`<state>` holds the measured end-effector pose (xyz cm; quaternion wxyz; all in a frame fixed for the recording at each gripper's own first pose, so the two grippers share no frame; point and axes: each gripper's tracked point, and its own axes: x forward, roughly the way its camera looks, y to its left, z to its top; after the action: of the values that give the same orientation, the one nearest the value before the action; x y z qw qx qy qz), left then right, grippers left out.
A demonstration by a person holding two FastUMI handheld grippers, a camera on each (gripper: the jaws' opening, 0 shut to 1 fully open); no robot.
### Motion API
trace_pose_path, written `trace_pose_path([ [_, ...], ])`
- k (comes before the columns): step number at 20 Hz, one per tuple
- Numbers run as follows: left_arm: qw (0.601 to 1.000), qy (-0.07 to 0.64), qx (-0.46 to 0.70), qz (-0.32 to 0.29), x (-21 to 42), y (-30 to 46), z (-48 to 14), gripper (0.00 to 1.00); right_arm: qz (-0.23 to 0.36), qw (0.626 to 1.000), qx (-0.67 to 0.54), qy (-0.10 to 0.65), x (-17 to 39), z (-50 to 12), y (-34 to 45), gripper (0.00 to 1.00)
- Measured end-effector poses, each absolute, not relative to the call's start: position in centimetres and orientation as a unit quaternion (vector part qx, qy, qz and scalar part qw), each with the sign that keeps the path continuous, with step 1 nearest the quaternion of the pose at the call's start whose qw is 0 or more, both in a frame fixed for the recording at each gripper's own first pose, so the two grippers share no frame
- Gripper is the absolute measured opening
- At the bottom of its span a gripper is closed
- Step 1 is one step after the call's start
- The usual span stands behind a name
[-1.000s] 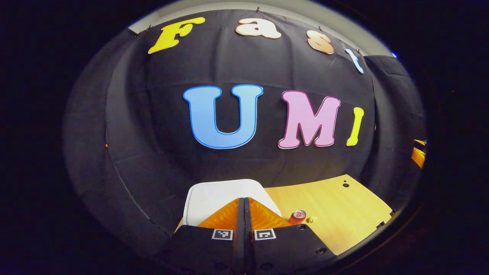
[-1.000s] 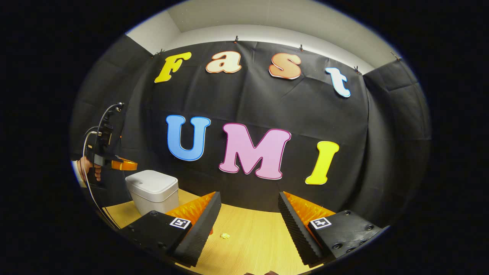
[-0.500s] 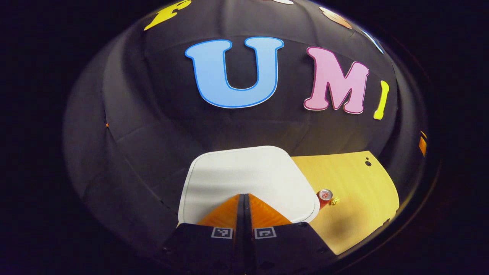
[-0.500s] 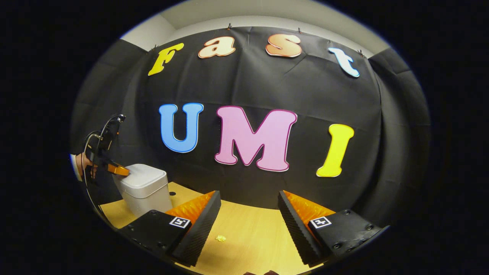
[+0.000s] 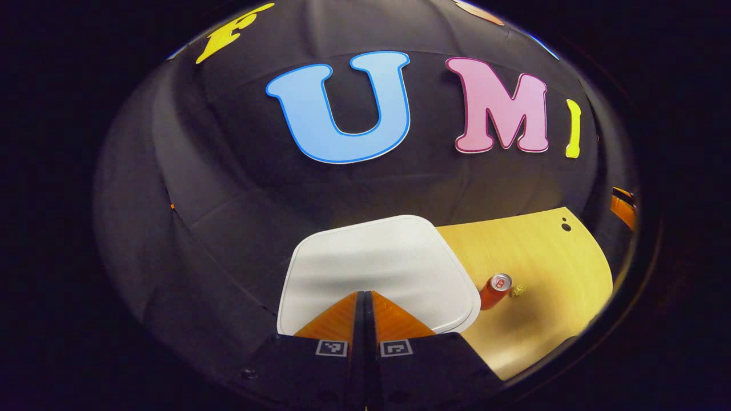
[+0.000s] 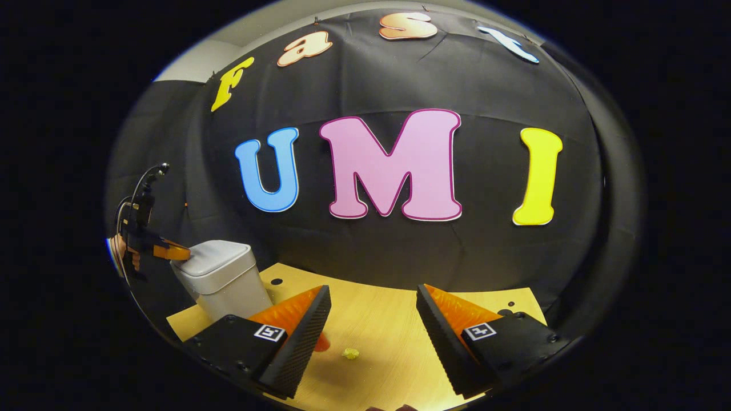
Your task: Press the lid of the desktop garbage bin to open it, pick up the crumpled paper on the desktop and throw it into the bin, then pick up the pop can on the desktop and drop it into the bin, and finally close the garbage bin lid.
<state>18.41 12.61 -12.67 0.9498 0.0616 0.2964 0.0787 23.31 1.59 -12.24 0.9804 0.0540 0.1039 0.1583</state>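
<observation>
Bin: white garbage bin (image 6: pixel 224 279) at the desk's left end, lid (image 5: pixel 380 271) down
Left gripper (image 5: pixel 364 297): fingers pressed together into one blunt tip on the lid's near edge, likely to press it open
Crumpled paper (image 6: pixel 350 354): on the desk (image 6: pixel 388 319), beside the pop can (image 5: pixel 494 290)
Right gripper (image 6: pixel 371 319): spread wide above the paper, seemingly readied for pickup

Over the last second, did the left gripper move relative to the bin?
Yes. In the right gripper view the left gripper came down from above the bin until its shut tips reached the lid's near edge.
</observation>
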Motion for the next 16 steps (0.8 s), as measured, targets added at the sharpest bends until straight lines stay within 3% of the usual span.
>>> trace_pose_path([
  [3,0.965,0.229,0.081,0.1,19.4,13.0,-9.0,0.07,0.157,0.982,0.039,0.1,22.9,-12.0,1.5,0.96],
  [7,0.978,0.164,0.102,0.084,20.1,12.0,-5.4,0.07,0.142,0.986,0.017,0.083,21.7,-10.7,1.7,0.96],
  [8,0.983,0.122,0.111,0.085,20.3,11.9,-3.1,0.14,0.135,0.987,0.016,0.082,21.3,-10.3,2.1,0.97],
  [9,0.986,0.091,0.107,0.086,19.8,11.6,-1.0,0.31,0.134,0.988,0.016,0.08,21.1,-10.1,2.4,0.97],
  [12,0.989,0.03,0.111,0.089,17.7,11.1,3.4,0.95,0.126,0.988,0.011,0.087,21.2,-10.3,3.0,0.97],
  [16,0.99,-0.021,0.126,0.056,12.3,9.1,7.2,0.95,0.142,0.981,-0.003,0.136,22.9,-13.5,5.4,0.97],
])
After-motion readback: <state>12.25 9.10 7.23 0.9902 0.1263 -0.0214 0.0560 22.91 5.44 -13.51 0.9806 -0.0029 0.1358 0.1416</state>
